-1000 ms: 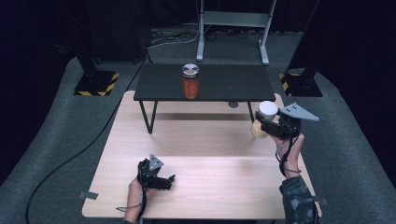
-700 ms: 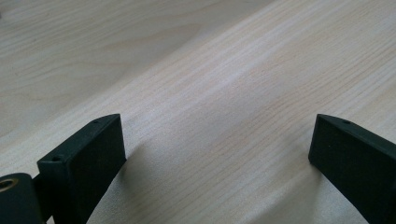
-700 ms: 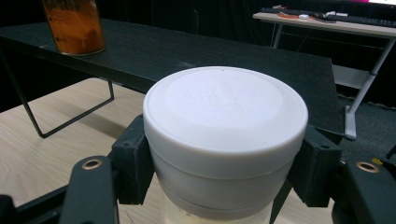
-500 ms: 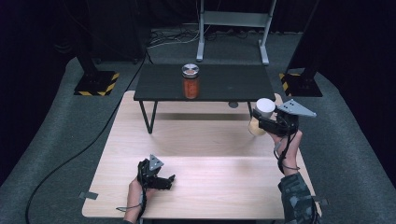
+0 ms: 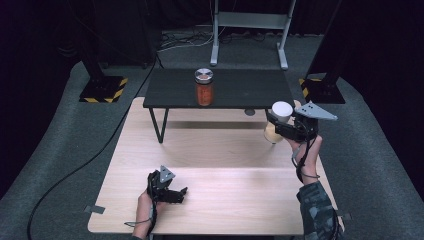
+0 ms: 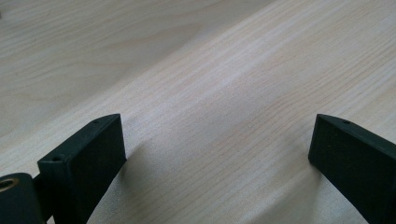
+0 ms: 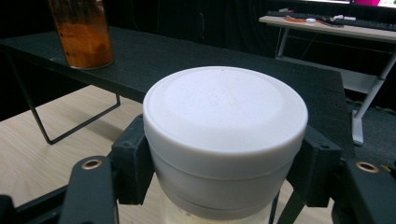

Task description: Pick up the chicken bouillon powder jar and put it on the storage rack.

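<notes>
My right gripper [image 5: 278,123] is shut on a jar with a white lid [image 5: 281,110] [image 7: 224,116] and pale contents, held upright in the air just off the right front corner of the black shelf [image 5: 235,92]. Its jaws clamp the jar just under the lid. An orange-filled jar with a metal lid [image 5: 203,86] [image 7: 83,32] stands in the middle of the shelf. My left gripper [image 5: 176,194] [image 6: 217,154] rests low on the wooden table [image 5: 215,165] at the front left, jaws open with bare wood between them.
The low black shelf stands on thin metal legs [image 5: 159,125] at the back of the table. Beyond it are a metal stand [image 5: 250,30], black posts with yellow-striped bases [image 5: 102,89] and a cable [image 5: 95,155] on the grey floor.
The right gripper has lifted the white-lidded jar a little higher and slightly toward the shelf. The left gripper has stayed where it was.
</notes>
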`<state>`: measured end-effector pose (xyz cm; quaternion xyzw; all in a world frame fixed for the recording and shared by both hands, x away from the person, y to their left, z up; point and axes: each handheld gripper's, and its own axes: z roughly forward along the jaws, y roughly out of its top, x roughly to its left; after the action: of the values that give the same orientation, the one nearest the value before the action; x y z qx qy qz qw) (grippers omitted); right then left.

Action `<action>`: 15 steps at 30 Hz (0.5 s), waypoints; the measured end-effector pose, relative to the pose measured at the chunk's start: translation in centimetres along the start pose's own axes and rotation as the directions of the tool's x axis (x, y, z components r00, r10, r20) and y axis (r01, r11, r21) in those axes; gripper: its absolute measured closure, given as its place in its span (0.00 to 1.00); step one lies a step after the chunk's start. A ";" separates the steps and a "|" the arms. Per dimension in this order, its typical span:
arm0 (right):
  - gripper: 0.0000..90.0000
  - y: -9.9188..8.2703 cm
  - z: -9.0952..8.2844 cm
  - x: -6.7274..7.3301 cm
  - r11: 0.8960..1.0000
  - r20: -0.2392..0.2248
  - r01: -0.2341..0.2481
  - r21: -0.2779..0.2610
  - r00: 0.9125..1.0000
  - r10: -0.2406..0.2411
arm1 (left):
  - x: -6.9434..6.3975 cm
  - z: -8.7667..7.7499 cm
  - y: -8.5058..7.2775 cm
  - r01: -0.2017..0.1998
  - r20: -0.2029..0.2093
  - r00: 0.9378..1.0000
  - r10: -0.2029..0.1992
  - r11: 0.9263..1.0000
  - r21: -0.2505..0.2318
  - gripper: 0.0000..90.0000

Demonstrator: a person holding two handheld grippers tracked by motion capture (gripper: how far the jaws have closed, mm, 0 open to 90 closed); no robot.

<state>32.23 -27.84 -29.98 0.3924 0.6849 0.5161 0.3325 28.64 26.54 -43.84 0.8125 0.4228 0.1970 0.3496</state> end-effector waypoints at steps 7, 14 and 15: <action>0.36 0.6 0.3 0.0 1.000 -0.004 0.005 0.001 1.000 -0.005 | 0.0 0.0 0.0 0.000 0.000 1.000 0.000 1.000 0.000 0.04; 0.36 1.2 0.7 0.0 1.000 -0.013 0.005 0.001 1.000 -0.005 | 0.0 0.0 0.0 0.000 0.000 1.000 0.000 1.000 0.000 0.04; 0.36 1.2 0.7 0.0 1.000 -0.014 0.005 -0.001 1.000 -0.005 | 0.0 0.0 0.0 0.000 0.000 1.000 0.000 1.000 0.000 0.04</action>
<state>33.11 -27.32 -28.99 0.3868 0.6881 0.5182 0.3291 28.63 26.54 -43.84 0.8125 0.4226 0.1972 0.3497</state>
